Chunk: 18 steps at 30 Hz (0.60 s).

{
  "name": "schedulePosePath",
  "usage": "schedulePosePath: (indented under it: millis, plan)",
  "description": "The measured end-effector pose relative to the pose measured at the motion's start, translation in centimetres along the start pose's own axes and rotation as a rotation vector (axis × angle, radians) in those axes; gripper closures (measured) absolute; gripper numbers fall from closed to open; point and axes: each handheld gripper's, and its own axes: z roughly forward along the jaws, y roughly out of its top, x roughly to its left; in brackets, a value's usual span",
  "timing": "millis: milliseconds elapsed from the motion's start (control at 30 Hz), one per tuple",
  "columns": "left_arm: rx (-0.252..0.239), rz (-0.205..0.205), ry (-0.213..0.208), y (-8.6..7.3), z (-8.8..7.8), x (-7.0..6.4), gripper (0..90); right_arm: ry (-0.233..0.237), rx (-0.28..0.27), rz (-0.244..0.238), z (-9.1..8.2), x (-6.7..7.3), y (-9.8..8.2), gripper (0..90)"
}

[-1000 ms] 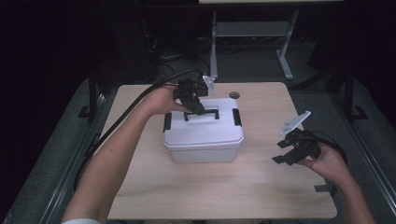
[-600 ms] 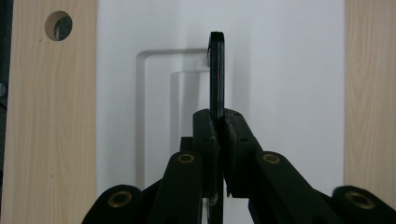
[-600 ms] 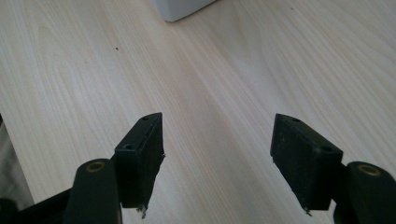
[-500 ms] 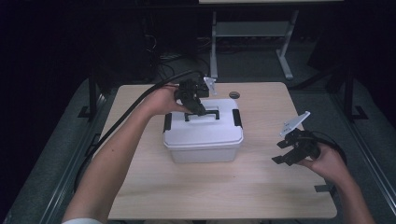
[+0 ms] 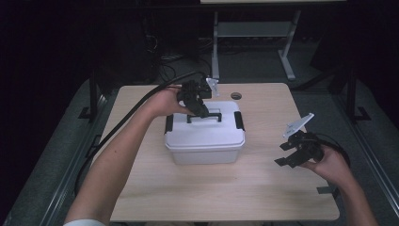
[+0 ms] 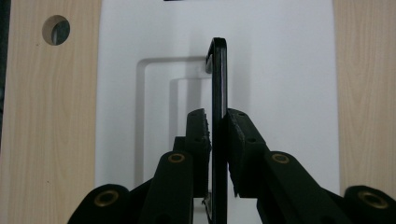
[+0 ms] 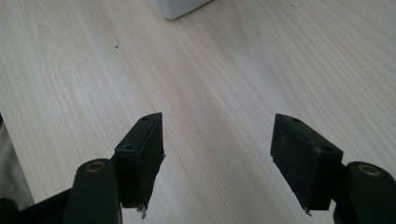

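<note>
Left gripper view | left claw (image 6: 218,135) jaws just easing apart around upright black plastic handle (image 6: 219,79) of white lidded box (image 5: 204,134), slight gap at one pad | open fully, lift clear | right claw (image 7: 217,154) half-open, empty over desk (image 7: 224,70)

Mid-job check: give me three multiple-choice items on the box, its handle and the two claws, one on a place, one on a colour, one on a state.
1. Where is the left claw?
A. at the handle on the lid of the white storage box
B. on the bare table right of the box
C. over the round hole in the table

2. What colour are the box's handle and side latches?
A. white
B. black
C. red

3. How does the right claw stand?
A. shut on the handle
B. shut on a latch
C. open over bare table

Key: 1 A, the left gripper view shows the raised handle between its pads. 2 B, both show black against the white lid. 3 C, its jaws stand apart with only wood between them.
</note>
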Motion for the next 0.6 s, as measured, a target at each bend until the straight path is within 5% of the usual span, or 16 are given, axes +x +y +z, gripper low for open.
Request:
schedulePosePath:
  millis: [300,600]
  plan:
    - [-0.019,-0.011,-0.017,-0.8,-1.4,-0.4,73.3,0.000,0.005,-0.011,0.2,0.1,0.4,33.8]
    - [-0.035,-0.059,-0.008,-3.3,-2.9,-0.9,72.5,-0.001,0.017,-0.017,0.5,0.3,0.7,33.8]
